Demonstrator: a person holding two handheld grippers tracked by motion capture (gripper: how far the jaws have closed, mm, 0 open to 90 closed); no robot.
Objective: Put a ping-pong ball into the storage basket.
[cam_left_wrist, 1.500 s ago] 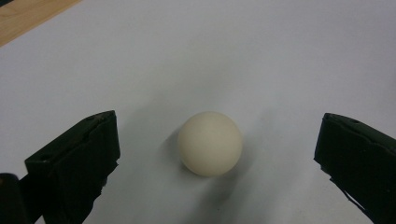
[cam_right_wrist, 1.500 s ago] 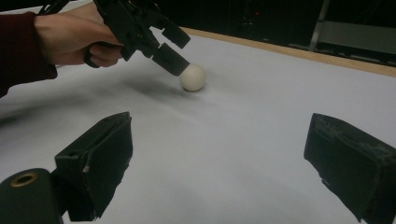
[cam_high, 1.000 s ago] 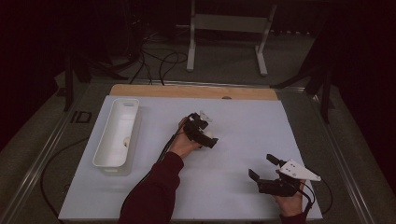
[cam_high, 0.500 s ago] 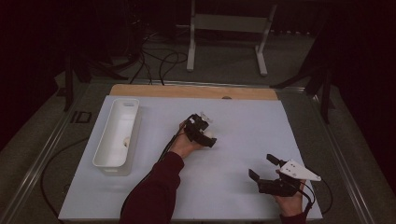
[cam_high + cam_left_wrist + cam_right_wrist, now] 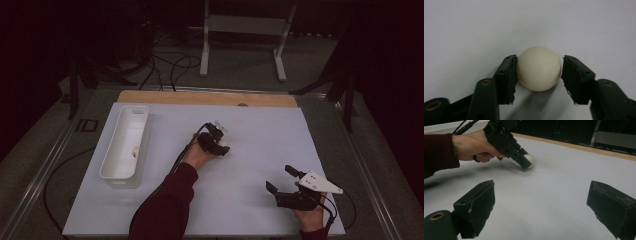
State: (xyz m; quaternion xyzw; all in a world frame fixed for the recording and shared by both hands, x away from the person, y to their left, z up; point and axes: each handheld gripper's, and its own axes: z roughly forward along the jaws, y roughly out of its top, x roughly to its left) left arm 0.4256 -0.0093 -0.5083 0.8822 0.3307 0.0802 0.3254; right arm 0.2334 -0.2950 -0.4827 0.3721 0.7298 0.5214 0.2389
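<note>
A cream-white ball (image 5: 539,68) rests on the white table sheet (image 5: 250,130). My left gripper (image 5: 539,65) has just been closing its jaws, and the pads (image 5: 507,75) now press the ball's sides. In the high view the left gripper (image 5: 218,144) is at the table's middle, held by a hand in a dark red sleeve. The right gripper view shows the ball (image 5: 529,160) at that gripper's tip. My right gripper (image 5: 280,179) stands open near the front right corner, with nothing between its jaws (image 5: 542,192).
A long white tray (image 5: 107,167) lies at the left of the sheet with a small pale object (image 5: 134,152) inside. A wooden strip (image 5: 207,97) runs along the far edge. Cables and a metal stand lie beyond the table.
In the high view the left gripper's jaws have drawn together at the table's middle. Both hands have stayed where they were.
</note>
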